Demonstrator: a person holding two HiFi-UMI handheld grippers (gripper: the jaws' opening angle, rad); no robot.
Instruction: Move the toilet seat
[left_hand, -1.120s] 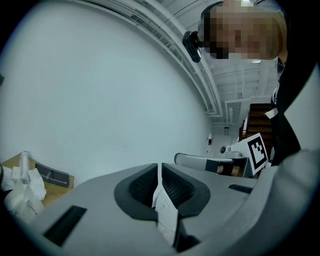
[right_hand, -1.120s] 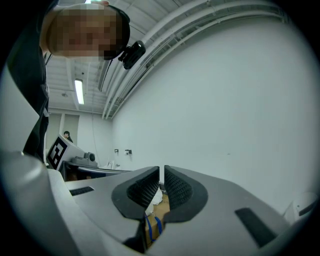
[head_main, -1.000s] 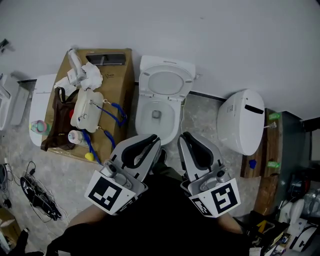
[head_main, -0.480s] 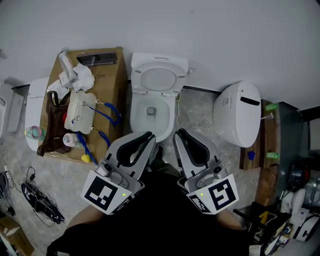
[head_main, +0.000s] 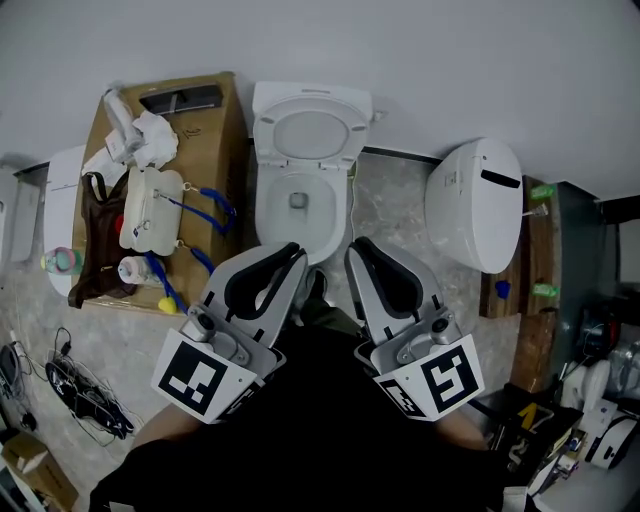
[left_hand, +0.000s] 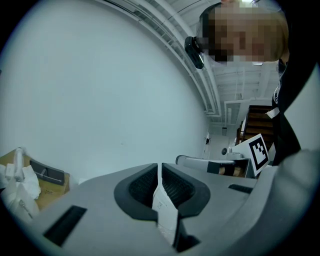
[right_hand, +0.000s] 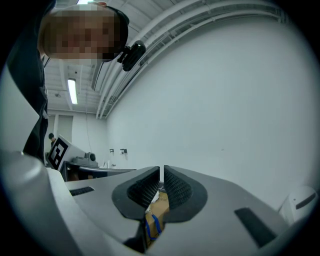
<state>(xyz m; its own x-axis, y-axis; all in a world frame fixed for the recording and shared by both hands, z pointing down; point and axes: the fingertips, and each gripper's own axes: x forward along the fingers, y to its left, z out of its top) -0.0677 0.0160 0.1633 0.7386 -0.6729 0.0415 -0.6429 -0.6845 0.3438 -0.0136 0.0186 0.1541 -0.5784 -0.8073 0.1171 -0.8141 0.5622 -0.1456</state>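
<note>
Toilet seat, white oval plastic ring (head_main: 266, 138): raised, upright at the back of the white ceramic toilet bowl (head_main: 262, 215), against the plain white wall (head_main: 450, 50); neither tool touches it
Left tool (head_main: 288, 252), grey with dark ribbed pads: jaws pressed together, nothing gripped; held about level, tips near the bowl's front rim
Right tool (head_main: 360, 248), same make: jaws drawn to a thin slit, empty; just beside the other tool, likewise pointing toward the wall
Brown cardboard box (head_main: 225, 130): on the floor just left of the bowl; carries crumpled white material, a white plastic case and blue cords
White rounded fixture with a dark slot (head_main: 475, 205): right of the bowl, apart from it
Grey speckled stone floor (head_main: 385, 215): under all items
</note>
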